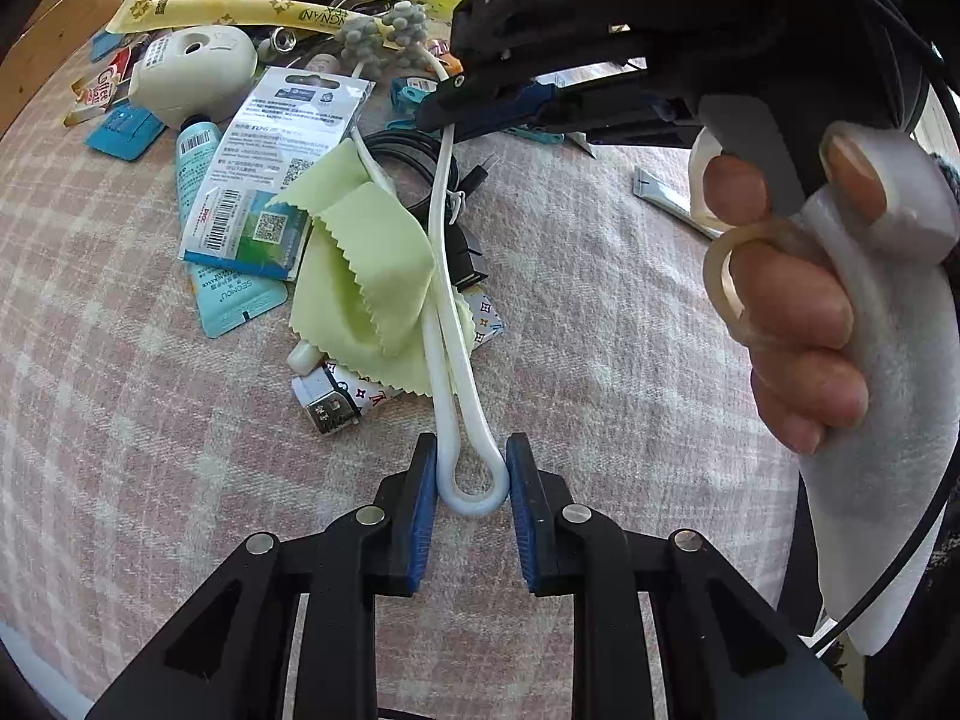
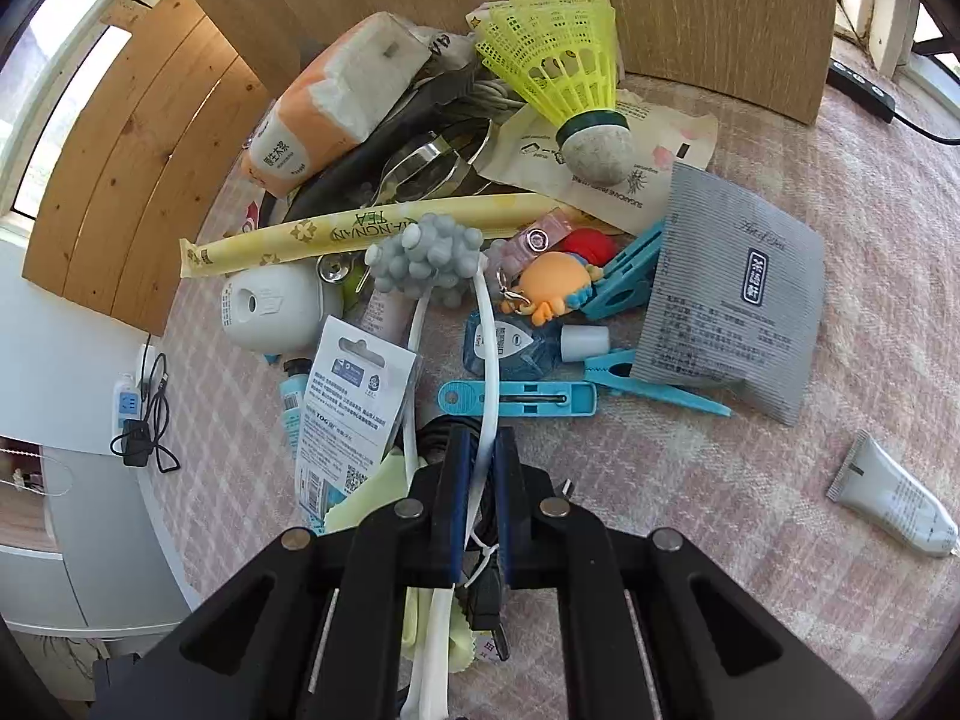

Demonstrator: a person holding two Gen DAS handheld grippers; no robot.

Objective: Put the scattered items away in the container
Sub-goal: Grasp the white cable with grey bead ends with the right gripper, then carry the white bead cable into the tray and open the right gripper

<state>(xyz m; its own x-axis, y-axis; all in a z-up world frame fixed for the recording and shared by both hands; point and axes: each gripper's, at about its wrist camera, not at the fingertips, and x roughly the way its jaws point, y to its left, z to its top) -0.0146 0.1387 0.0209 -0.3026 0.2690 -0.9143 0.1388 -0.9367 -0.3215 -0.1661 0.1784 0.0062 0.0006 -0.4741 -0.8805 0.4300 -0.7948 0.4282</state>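
Note:
A white looped-handle massager with a grey knobbly head (image 1: 390, 30) lies across the clutter on the pink checked cloth (image 1: 600, 300). My left gripper (image 1: 471, 468) is shut on the rounded loop end of its handle (image 1: 474, 495), blue pads pressing both sides. My right gripper (image 1: 432, 114), held by a person's hand (image 1: 798, 312), grips the same handle farther up. In the right wrist view that gripper (image 2: 483, 438) is shut on one white rod (image 2: 491, 348), with the grey head (image 2: 426, 264) beyond. A black cable (image 2: 486, 594) lies under the jaws.
A yellow-green cloth (image 1: 360, 276), a card packet (image 1: 270, 168) and small boxes lie under the handle. Beyond are blue pegs (image 2: 516, 399), a grey sachet (image 2: 732, 300), a yellow shuttlecock (image 2: 558, 60), a tissue pack (image 2: 324, 114) and wooden panels (image 2: 690, 12). A white tube (image 2: 894, 504) lies apart at the right.

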